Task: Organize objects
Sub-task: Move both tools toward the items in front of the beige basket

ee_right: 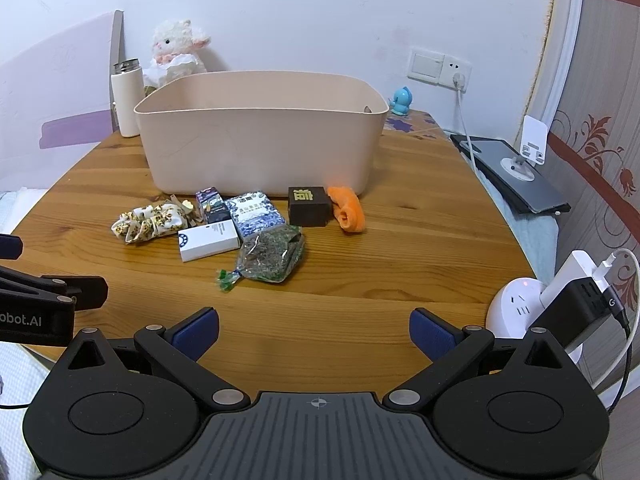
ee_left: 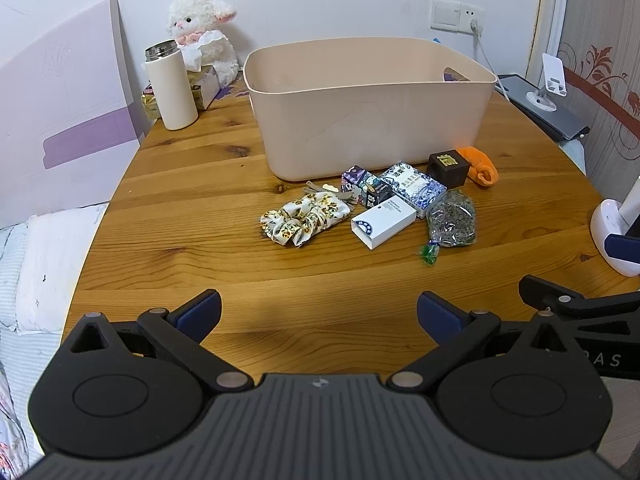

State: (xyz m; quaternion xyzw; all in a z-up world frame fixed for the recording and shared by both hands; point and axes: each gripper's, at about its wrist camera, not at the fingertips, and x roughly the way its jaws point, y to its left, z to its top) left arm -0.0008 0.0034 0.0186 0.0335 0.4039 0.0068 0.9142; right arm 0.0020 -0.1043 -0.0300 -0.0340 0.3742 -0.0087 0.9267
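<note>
A beige plastic bin (ee_left: 372, 116) (ee_right: 260, 148) stands on the round wooden table (ee_left: 200, 208) (ee_right: 420, 248). In front of it lie a floral scrunchie (ee_left: 304, 220) (ee_right: 150, 220), a white box (ee_left: 383, 221) (ee_right: 208, 240), a blue-and-white patterned box (ee_left: 416, 188) (ee_right: 256, 212), a small purple box (ee_left: 362, 184) (ee_right: 212, 202), a dark brown box (ee_left: 448, 168) (ee_right: 309, 206), an orange cloth roll (ee_left: 480, 166) (ee_right: 350, 210) and a clear bag of dried herbs (ee_left: 452, 220) (ee_right: 272, 258). My left gripper (ee_left: 319, 316) and right gripper (ee_right: 314, 330) are open and empty, near the table's front edge.
A white thermos (ee_left: 172, 84) (ee_right: 126, 98), a plush lamb (ee_left: 200, 28) (ee_right: 176, 46) and a tissue box (ee_left: 204, 80) stand at the back left. A white power hub with chargers (ee_right: 560, 300) (ee_left: 616, 236) sits at the right edge. A tablet and phone stand (ee_right: 516, 176) lie off the table.
</note>
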